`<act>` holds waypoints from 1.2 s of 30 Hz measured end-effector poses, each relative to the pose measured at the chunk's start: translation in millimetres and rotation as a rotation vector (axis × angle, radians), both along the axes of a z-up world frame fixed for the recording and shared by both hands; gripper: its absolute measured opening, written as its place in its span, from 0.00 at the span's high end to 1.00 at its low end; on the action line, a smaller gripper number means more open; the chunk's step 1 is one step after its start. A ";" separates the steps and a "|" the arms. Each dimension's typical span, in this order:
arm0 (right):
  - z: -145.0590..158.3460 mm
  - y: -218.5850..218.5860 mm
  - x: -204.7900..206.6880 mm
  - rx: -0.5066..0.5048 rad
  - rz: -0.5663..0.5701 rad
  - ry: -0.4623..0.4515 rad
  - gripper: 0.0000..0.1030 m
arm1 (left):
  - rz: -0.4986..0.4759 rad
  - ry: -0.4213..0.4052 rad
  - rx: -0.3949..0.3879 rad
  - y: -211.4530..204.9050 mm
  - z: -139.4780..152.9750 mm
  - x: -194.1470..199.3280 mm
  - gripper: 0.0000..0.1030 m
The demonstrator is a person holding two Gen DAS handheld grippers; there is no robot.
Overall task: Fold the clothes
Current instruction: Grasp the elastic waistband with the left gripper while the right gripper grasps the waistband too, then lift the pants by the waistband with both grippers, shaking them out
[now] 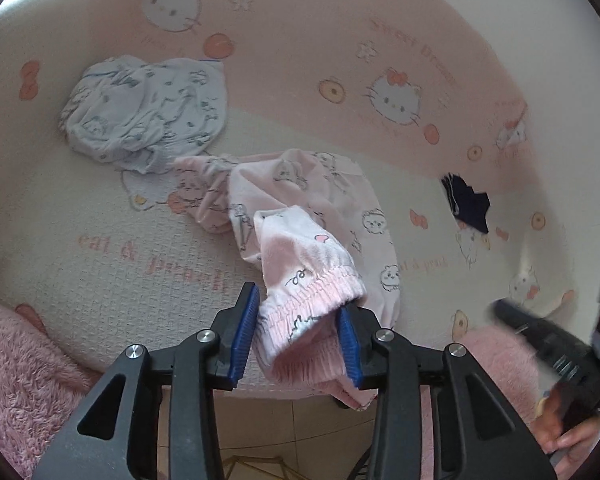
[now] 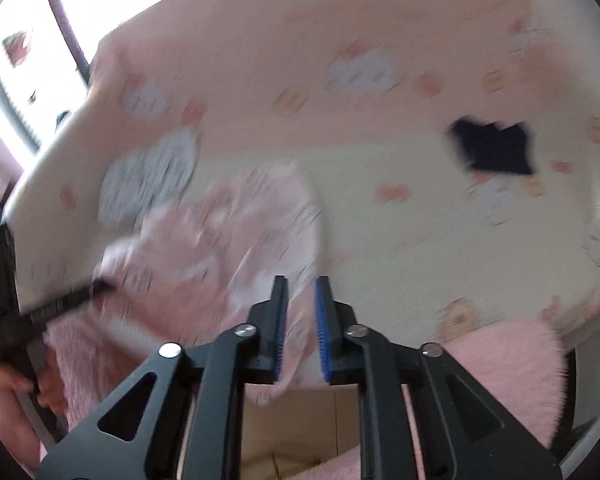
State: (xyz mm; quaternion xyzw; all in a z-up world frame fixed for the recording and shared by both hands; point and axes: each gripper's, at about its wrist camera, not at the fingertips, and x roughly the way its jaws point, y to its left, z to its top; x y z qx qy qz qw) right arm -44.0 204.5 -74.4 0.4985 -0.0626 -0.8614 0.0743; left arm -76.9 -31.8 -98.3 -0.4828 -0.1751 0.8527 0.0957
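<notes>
**Operator:** My left gripper has its blue-padded jaws standing apart, with the elastic cuff of the pale pink printed trousers lying between them; the cloth brushes the right pad, but nothing is pinched.

**Partner:** And the other one?

**Operator:** My right gripper has its jaws a narrow gap apart, with pink cloth showing in the gap. That view is blurred, so I cannot tell whether the pads press on it.

**Partner:** Where are the trousers?

**Operator:** Crumpled on the pink and cream cartoon-cat bedsheet, near its front edge, the cuff hanging over. A bunched pale blue printed garment lies just behind them, and a small dark navy cloth sits well off to the right. A fluffy pink blanket covers the front corners.
</notes>
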 end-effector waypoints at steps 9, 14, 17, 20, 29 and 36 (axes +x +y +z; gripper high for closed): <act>-100.0 -79.9 -12.5 -0.013 0.252 -0.161 0.62 | -0.059 0.013 -0.058 14.8 6.3 -0.5 0.63; -157.0 -82.5 -7.3 0.131 0.268 -0.251 0.71 | -0.020 0.000 -0.057 5.5 2.6 3.8 0.62; -148.3 -67.0 -5.9 0.221 0.171 -0.179 0.80 | 0.006 -0.018 -0.103 -1.9 -1.7 3.2 0.61; -137.6 -46.5 -5.0 0.321 0.078 -0.105 0.82 | 0.003 -0.070 -0.254 -5.2 -12.4 2.0 0.60; -130.0 4.3 -3.1 0.369 -0.118 -0.086 0.81 | -0.007 -0.116 -0.320 -18.0 -24.5 5.4 0.55; -162.0 -16.4 -6.2 0.140 0.053 -0.251 0.82 | -0.113 -0.127 -0.334 12.6 -54.9 -3.8 0.55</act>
